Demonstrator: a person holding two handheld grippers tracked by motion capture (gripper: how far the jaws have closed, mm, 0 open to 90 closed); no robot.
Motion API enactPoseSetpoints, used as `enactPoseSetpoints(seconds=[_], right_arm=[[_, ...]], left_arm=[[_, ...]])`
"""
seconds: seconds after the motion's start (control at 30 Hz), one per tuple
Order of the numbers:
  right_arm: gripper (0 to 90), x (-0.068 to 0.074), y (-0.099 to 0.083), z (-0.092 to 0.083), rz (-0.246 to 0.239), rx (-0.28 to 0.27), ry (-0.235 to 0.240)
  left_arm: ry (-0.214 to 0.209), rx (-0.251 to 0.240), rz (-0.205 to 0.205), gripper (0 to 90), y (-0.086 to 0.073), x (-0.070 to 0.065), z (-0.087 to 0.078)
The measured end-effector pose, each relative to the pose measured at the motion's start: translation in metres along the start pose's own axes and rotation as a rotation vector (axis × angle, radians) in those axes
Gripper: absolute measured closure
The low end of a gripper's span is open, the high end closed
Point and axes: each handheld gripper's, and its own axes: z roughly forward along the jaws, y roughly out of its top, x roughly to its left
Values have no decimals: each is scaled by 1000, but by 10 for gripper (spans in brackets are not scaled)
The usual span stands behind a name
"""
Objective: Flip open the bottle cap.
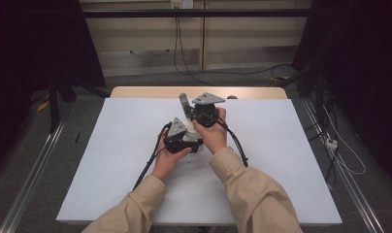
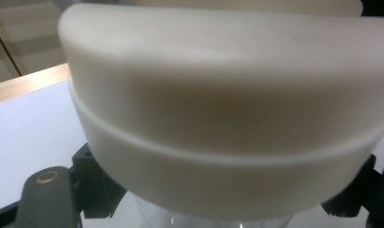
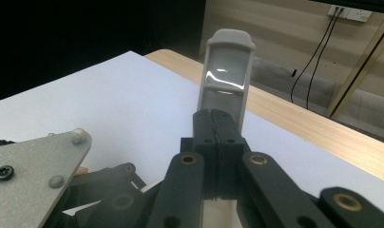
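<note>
Right gripper (image 3: 218, 124): jaws closed on the grey flat piece (image 3: 226, 71), held upright above the counter (image 1: 291, 145). Left gripper (image 1: 180, 137): clamped on the white lidded container (image 2: 223, 109), close beside the right gripper.

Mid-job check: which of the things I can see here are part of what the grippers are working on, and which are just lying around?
In the job:
- left gripper, shut on the white capped container
- right gripper, shut on the grey flat piece

Lying about:
- white table, bare around the hands
- cables on the floor behind
- wall socket
</note>
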Motion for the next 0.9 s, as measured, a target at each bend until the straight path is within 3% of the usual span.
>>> enactPoseSetpoints(seconds=[0.57, 0.67, 0.9], right_arm=[[900, -1, 0, 1, 6, 2, 4], [900, 0, 1, 1, 1, 7, 2], [900, -1, 1, 1, 6, 7, 4]], left_arm=[[1, 0, -3, 187, 0, 0, 0], [-20, 3, 1, 187, 0, 1, 1], [-4, 1, -5, 187, 0, 0, 0]])
